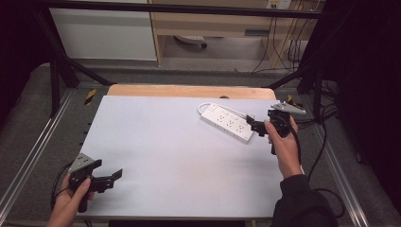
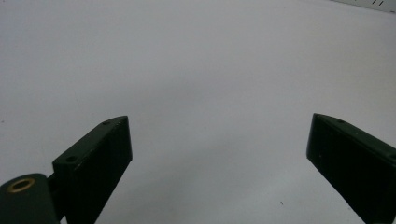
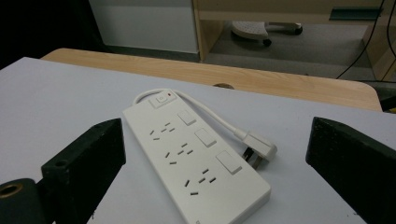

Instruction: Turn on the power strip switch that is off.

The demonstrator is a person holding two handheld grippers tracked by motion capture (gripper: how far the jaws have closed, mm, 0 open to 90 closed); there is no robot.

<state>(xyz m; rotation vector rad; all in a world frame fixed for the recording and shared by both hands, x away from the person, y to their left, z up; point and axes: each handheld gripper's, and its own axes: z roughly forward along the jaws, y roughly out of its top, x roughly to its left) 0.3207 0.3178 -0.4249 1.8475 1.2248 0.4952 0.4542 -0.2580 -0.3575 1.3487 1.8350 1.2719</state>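
Lying at the upper right of the high view, on the white surface (image 1: 165, 156): a white power strip (image 1: 227, 123), long axis slanting down toward the right, its cord (image 1: 204, 106) looping round the upper left end. Hard to make out there: socket holes and switches, mere specks at that size. Plain in the right gripper view instead: the power strip (image 3: 196, 163) at centre frame, three socket groups, three rocker switches, one master switch with a red mark at the far end, the cord (image 3: 210, 112) curling along the right side to a white plug (image 3: 257, 151) resting on the surface just beside the strip. Cut off at the bottom edge of that view: the near end of the strip.

Held at the right of the high view, just beside the strip's lower right end: right tongs (image 1: 254, 124), whether touching it or not too small to tell. Spread wide in the right gripper view: right tongs (image 3: 215, 177), jaws gaping apart, the strip between them but gripped by neither.

Sitting at the lower left of the high view, well apart from the strip: left tongs (image 1: 112, 178), in a hand (image 1: 71, 198) partly cut off by the bottom edge. Open as well in the left gripper view: left tongs (image 2: 219, 163), jaws far apart over bare surface (image 2: 201, 70), right jaw clipped by the frame edge. Barely visible at the upper right corner there: a sliver of something white, too little to identify.

Beyond the surface, at the top of the high view: a wooden tabletop edge (image 1: 189, 91), floor and dangling cables in shadow, details lost in the dark.
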